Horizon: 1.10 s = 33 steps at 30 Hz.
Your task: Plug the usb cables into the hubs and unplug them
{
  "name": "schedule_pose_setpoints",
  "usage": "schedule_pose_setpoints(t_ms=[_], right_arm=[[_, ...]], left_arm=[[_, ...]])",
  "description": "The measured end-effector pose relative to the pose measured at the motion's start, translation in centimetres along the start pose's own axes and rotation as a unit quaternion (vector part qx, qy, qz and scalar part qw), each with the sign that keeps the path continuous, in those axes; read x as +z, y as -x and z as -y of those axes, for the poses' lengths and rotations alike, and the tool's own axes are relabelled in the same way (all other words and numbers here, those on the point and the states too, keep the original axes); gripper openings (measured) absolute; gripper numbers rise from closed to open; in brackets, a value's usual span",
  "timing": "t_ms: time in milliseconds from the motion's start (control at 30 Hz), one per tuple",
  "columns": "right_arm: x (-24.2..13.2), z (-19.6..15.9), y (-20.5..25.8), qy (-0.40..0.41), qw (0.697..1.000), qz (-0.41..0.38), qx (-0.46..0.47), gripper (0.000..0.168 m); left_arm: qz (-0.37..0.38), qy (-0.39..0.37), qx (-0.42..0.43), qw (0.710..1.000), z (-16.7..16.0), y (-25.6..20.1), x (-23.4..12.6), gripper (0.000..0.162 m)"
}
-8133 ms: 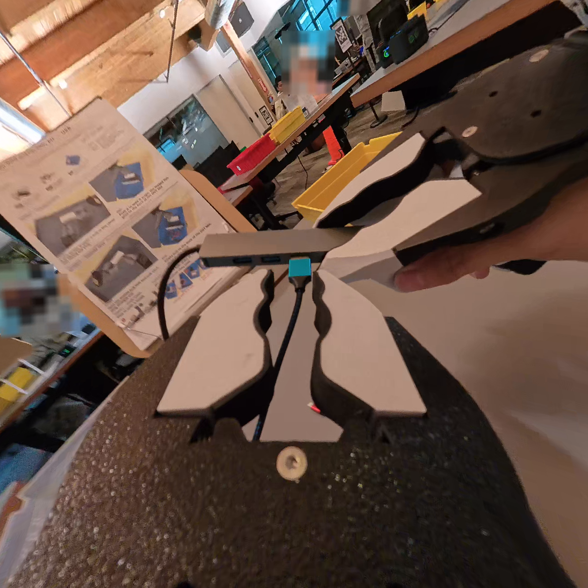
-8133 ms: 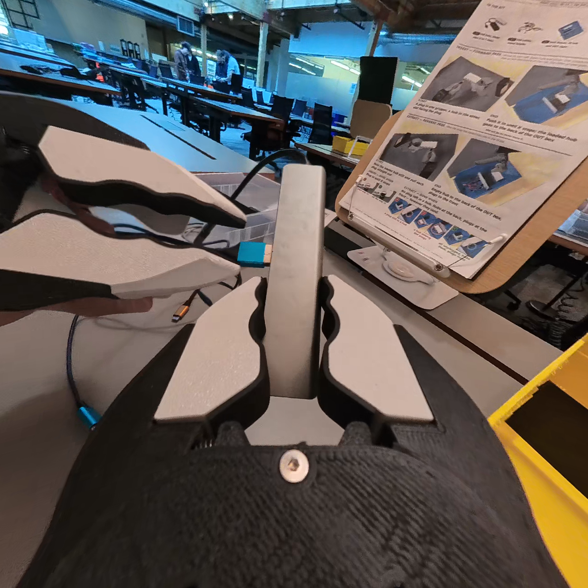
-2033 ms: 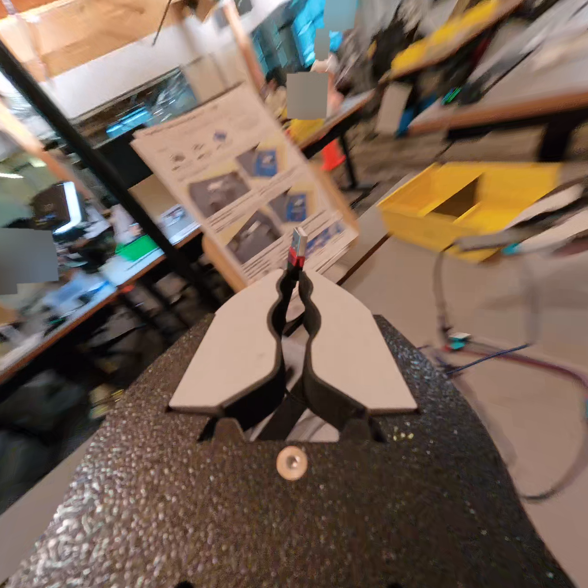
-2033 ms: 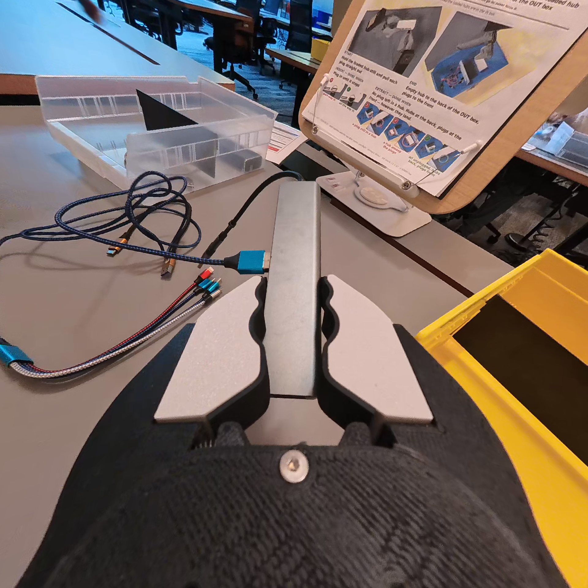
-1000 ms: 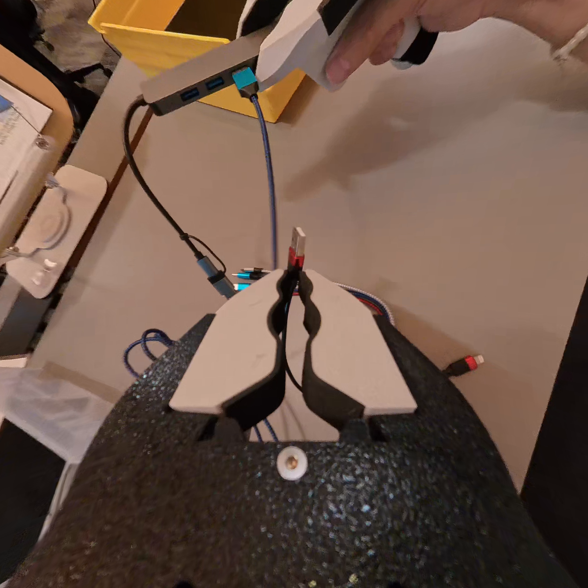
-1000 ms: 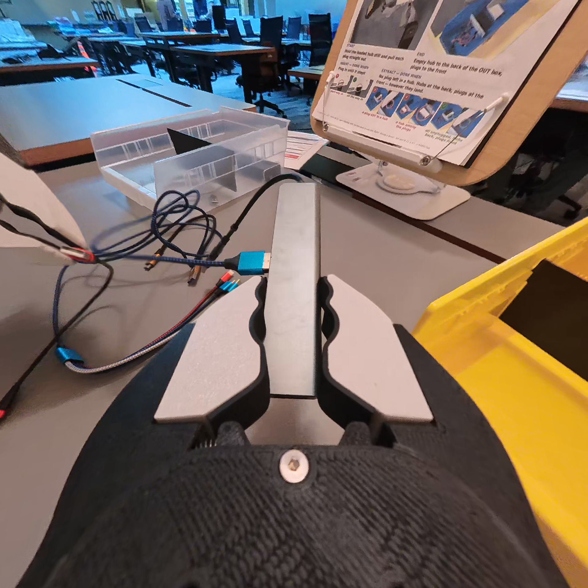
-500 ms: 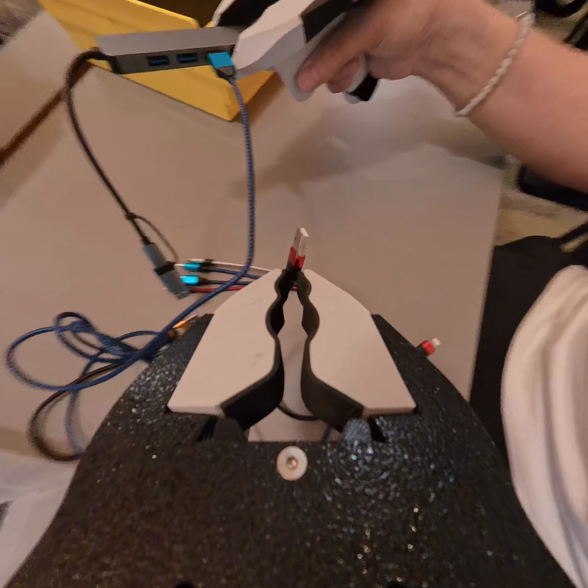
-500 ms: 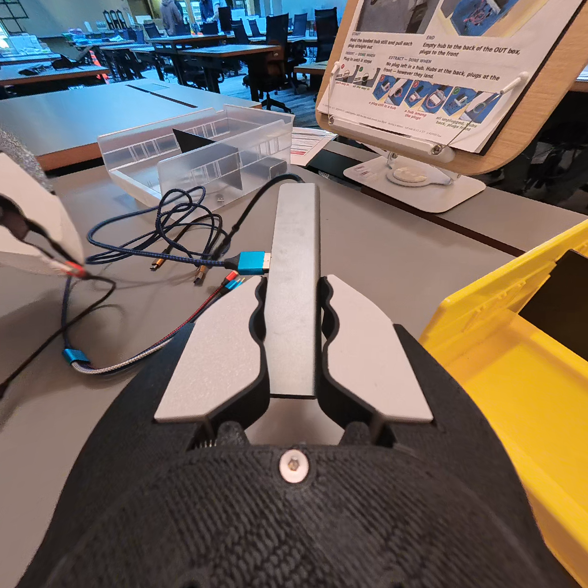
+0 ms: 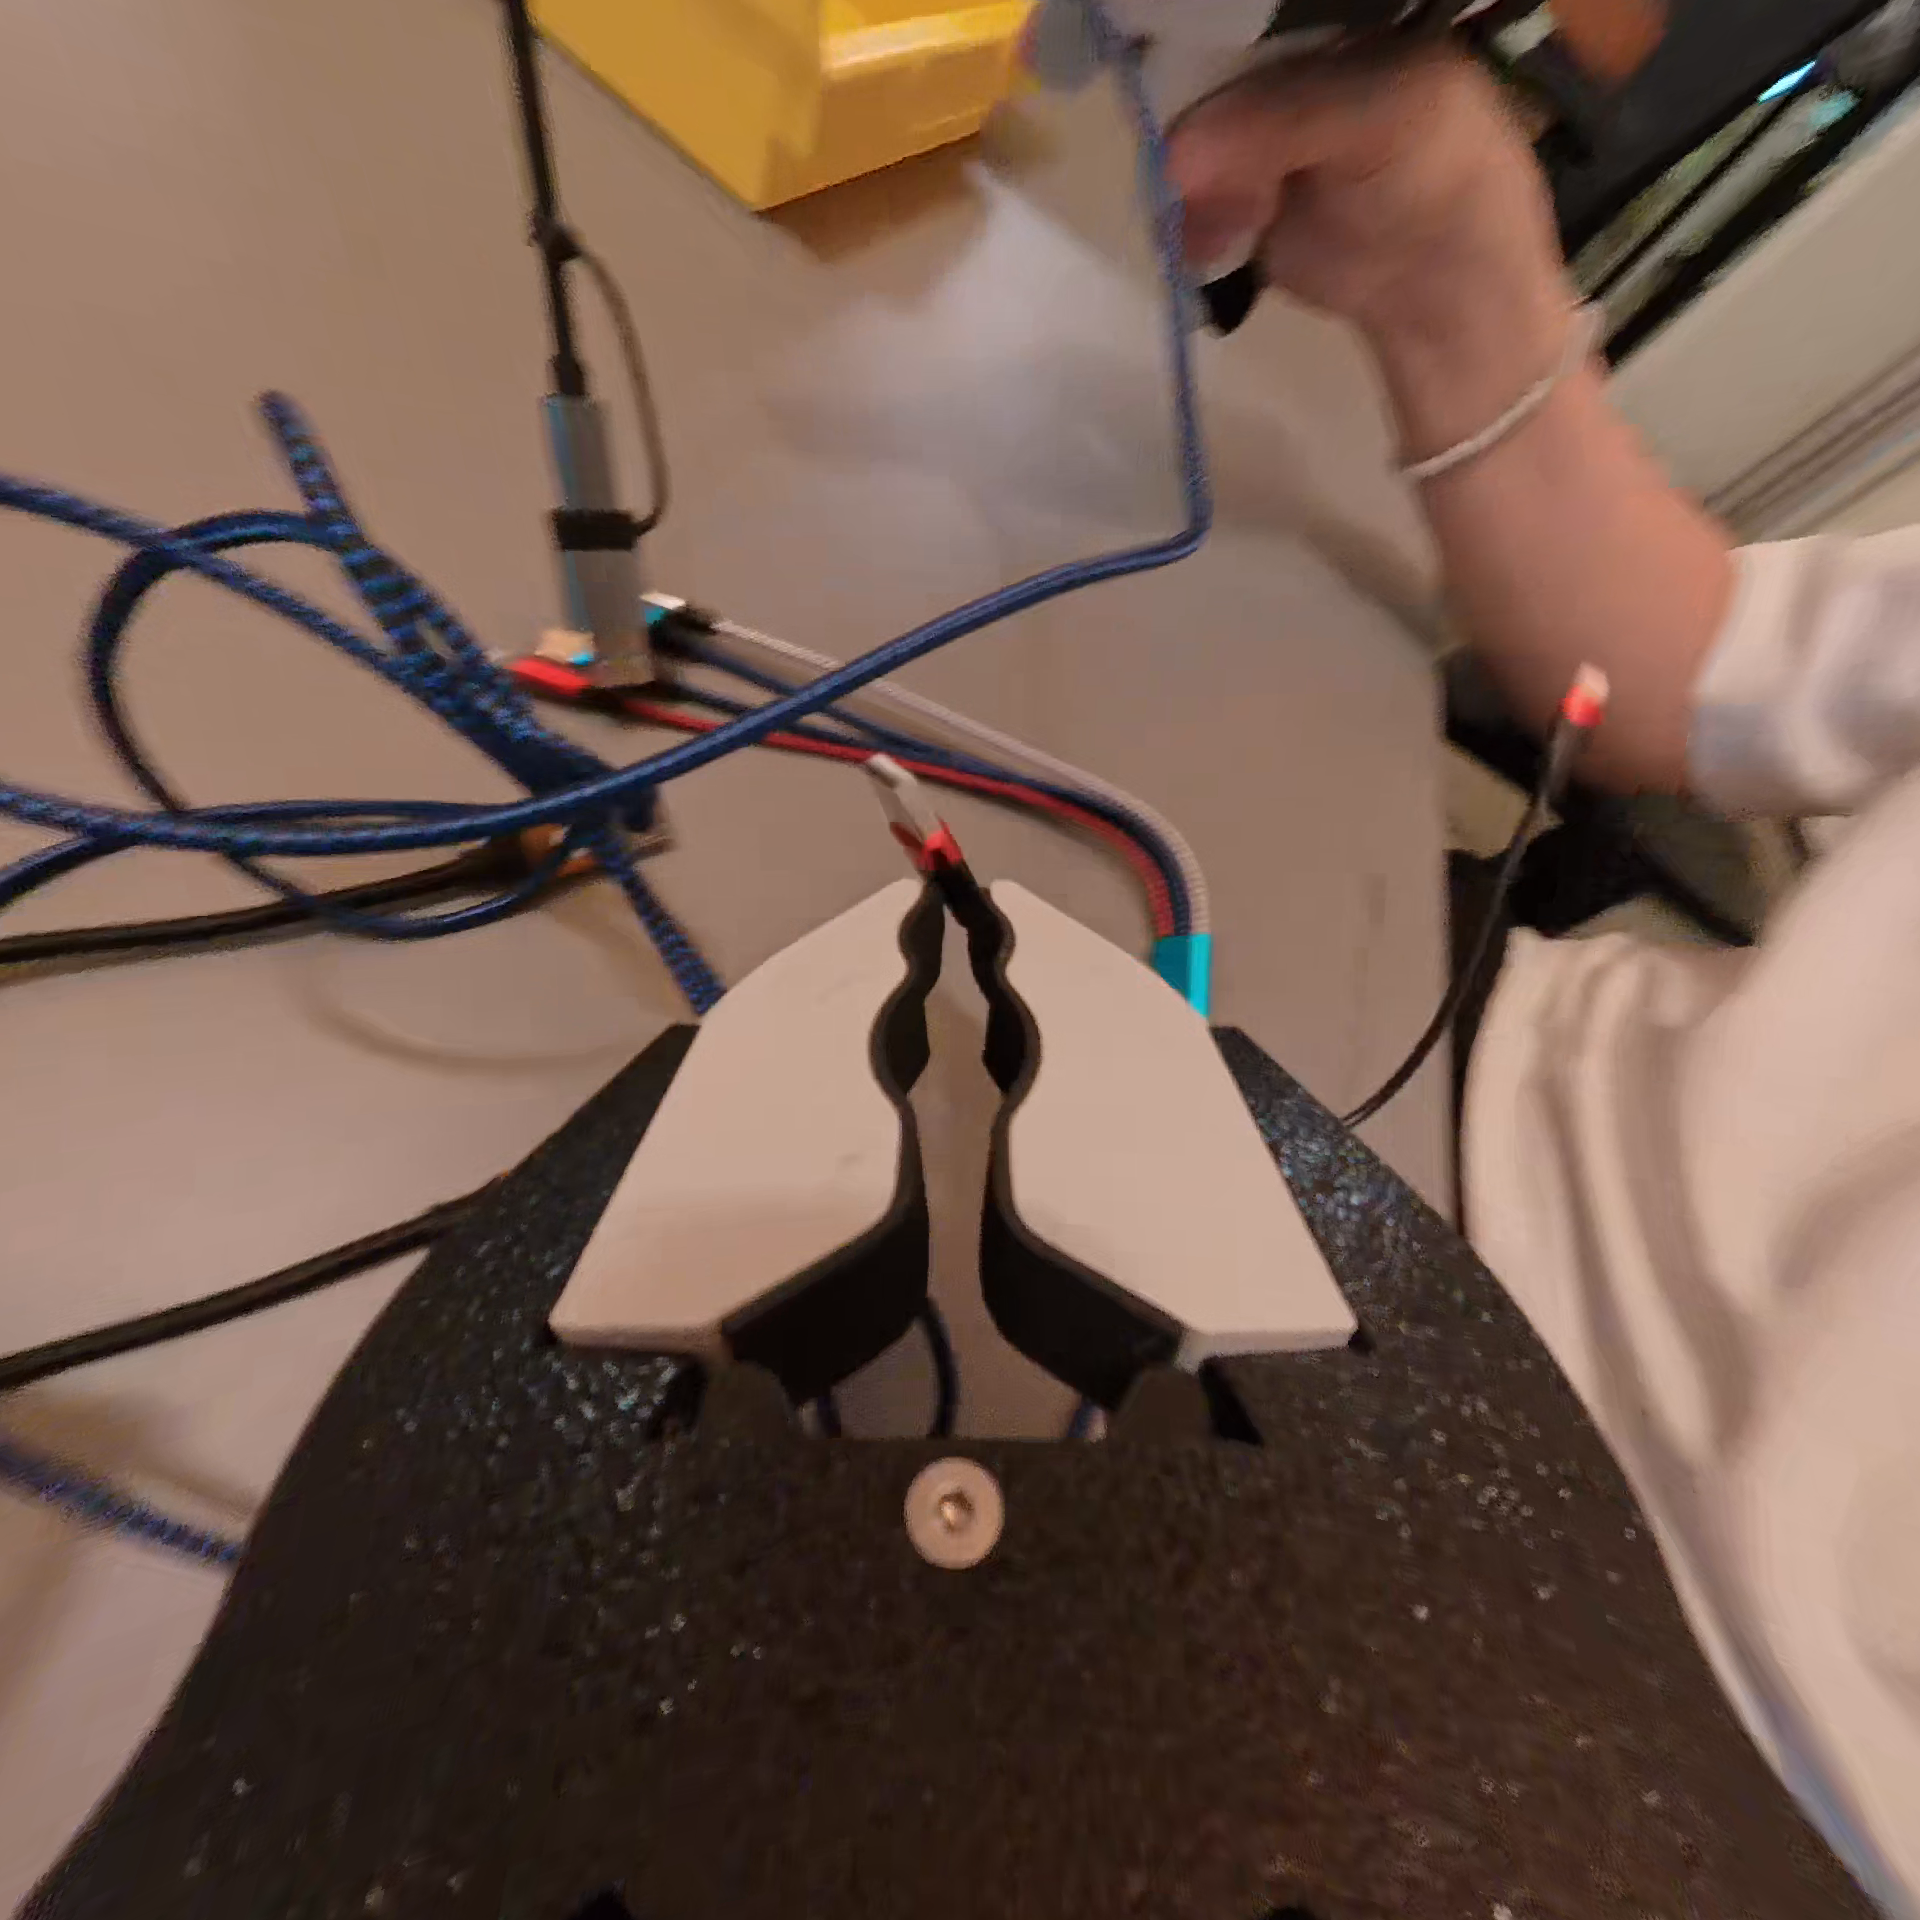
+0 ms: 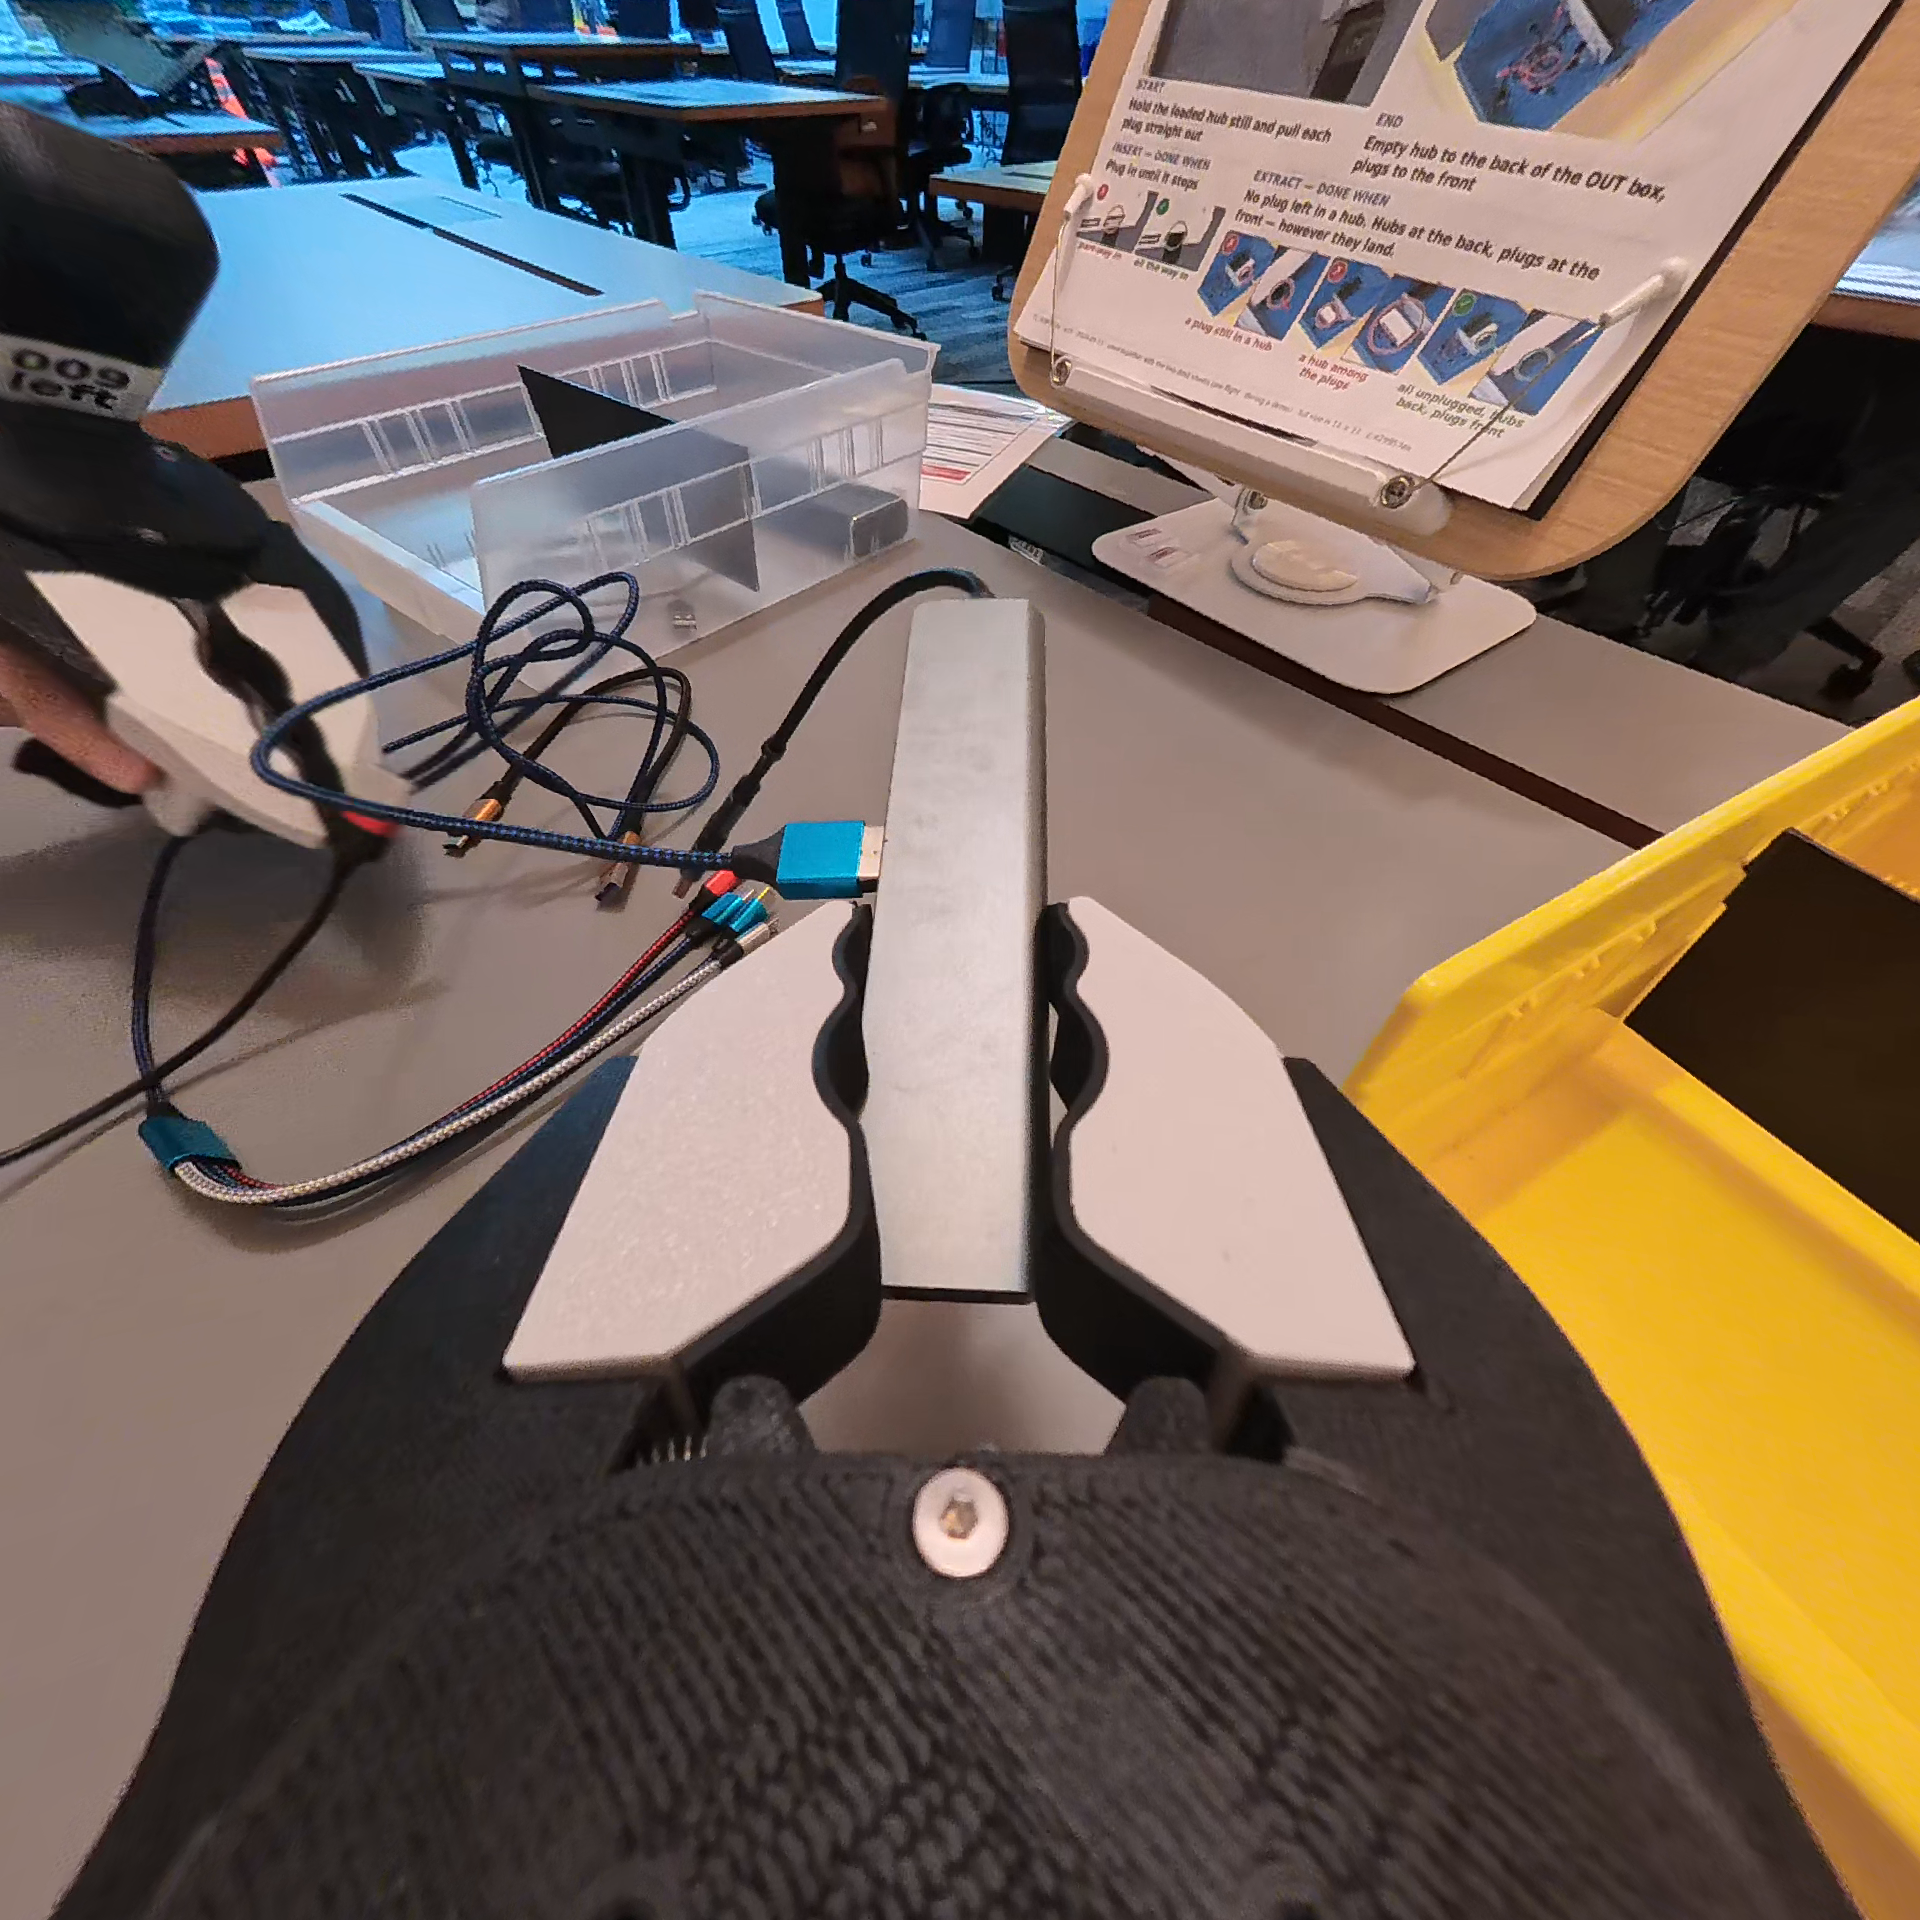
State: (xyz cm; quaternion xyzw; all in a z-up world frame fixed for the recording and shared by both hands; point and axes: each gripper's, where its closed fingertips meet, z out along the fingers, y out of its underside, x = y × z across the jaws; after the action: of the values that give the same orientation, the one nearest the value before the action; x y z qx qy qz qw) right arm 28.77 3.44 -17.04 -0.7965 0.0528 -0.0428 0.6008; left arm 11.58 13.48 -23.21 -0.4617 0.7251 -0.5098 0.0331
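Right tongs (image 10: 956, 914) clamped on the grey USB hub (image 10: 961, 883), blue plug (image 10: 821, 858) seated in its side. Left tongs (image 9: 954, 896) pinching the red-collared USB plug (image 9: 914, 821) above the worktop (image 9: 1039, 468).

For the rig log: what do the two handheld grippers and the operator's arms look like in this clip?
Both grippers have black, grainy bodies with a silver screw at the centre, and two pale grey fingers edged with wavy black pads: left gripper, right gripper. The left gripper's body carries a white label. The right hand wears a thin pale bracelet and a white sleeve.

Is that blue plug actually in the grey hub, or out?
In: the blue plug sits flush against the grey hub side.
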Motion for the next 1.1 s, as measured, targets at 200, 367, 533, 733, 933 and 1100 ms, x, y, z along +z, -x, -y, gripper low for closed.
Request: schedule_pose_setpoints(t_ms=[200,367,533,733,933,1100], right_arm=[[0.0,-0.1,-0.1,0.001,1.0,-0.001,0.0,0.033],[0.0,-0.2,-0.3,0.004,1.0,-0.007,-0.002,0.033],[0.1,-0.3,-0.4,0.006,1.0,-0.01,-0.001,0.033],[0.0,-0.4,-0.3,0.008,1.0,-0.012,-0.006,0.033],[0.1,-0.3,-0.4,0.006,1.0,-0.008,-0.003,0.033],[-0.1,-0.3,-0.5,0.006,1.0,-0.01,-0.005,0.033]], left_arm=[[0.133,0.081,0.1,0.983,-2.3,3.0,0.0,0.019],[0.101,0.044,0.16,0.981,0.0,-2.0,0.4,0.023],[0.083,0.089,0.173,0.977,-0.8,-9.0,5.9,0.031],[0.221,0.202,0.178,0.937,-3.3,-6.6,9.3,0.026],[0.264,0.214,0.121,0.933,-3.3,-4.5,10.0,0.019],[0.239,0.211,0.113,0.941,-3.0,-4.1,10.4,0.002]])
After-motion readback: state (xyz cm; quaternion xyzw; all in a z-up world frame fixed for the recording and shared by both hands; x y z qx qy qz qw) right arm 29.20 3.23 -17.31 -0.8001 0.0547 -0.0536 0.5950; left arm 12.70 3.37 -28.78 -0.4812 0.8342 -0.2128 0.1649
